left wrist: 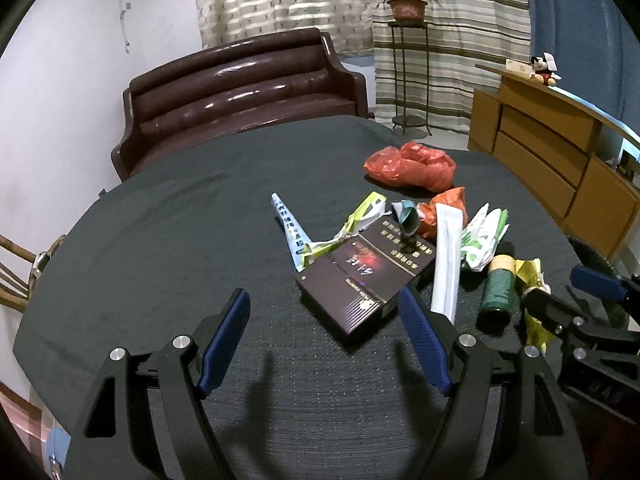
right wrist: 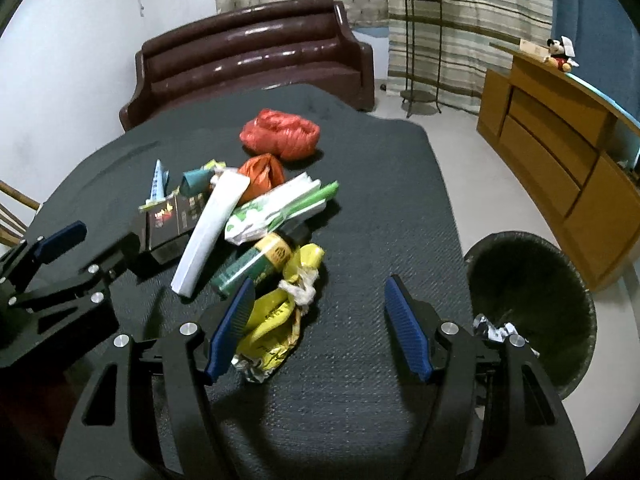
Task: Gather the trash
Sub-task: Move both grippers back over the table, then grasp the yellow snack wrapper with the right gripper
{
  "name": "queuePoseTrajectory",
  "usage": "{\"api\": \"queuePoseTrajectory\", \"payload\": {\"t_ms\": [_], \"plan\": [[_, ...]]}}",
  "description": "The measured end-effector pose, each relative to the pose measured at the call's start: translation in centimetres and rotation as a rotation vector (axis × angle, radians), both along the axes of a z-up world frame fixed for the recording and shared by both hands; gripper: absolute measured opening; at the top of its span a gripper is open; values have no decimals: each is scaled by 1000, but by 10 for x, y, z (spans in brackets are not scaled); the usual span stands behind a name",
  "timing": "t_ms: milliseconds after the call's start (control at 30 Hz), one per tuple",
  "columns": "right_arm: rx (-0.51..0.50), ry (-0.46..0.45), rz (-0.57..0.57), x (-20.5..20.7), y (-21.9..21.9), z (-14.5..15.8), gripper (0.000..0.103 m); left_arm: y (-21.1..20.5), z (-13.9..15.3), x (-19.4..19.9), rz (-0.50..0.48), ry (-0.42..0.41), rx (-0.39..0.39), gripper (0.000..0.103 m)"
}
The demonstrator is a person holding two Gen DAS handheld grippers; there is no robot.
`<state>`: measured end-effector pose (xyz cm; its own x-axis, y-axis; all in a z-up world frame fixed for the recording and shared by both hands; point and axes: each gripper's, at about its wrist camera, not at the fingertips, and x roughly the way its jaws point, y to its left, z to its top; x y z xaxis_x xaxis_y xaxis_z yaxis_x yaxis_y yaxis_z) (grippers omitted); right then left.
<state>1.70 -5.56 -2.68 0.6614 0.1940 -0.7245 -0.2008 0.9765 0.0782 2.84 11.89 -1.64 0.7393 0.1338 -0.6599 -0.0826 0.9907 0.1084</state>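
Brown sofa point(left wrist: 240, 84), potted plant point(left wrist: 406, 2), cabinet point(left wrist: 560, 148)

Dark cloth-covered table point(left wrist: 168, 216), bearing a litter pile right of centre: dark cigarette carton point(left wrist: 360, 280) nearest, white folded wrapper point(left wrist: 448, 256) and green canister point(left wrist: 498, 288) to its right, red plastic bag point(left wrist: 412, 164) at the far side. Left gripper point(left wrist: 320, 312), jaws apart and empty, above the near cloth, its right blue pad point(left wrist: 424, 344) just beside the carton. Brown sofa point(left wrist: 240, 88) beyond the table; wooden cabinet point(left wrist: 552, 148) far right.

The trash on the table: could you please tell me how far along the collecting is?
Barely started. Done: the bin beside the table holds one crumpled scrap. In hand: nothing; the left gripper and right gripper have open, empty jaws. Left: the dark box, yellow wrapper, green bottle and red bags.
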Motion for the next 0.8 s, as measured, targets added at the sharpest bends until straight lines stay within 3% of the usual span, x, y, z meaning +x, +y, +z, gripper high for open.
{"api": "queuePoseTrajectory", "payload": {"t_ms": [167,400,500,700,800], "plan": [[-15,0,-11,0,1,0,63,2,-5,-1,-4,11,-17,74],[-12,12,26,0,8,1,37,0,-6,0,-17,12,-20,74],[-6,19,52,-1,14,0,37,2,-7,0,-15,16,-22,74],[-5,33,96,-5,23,-3,22,1,-6,0,-15,17,-23,74],[7,31,89,-5,20,-2,21,1,-6,0,-15,17,-24,74]]}}
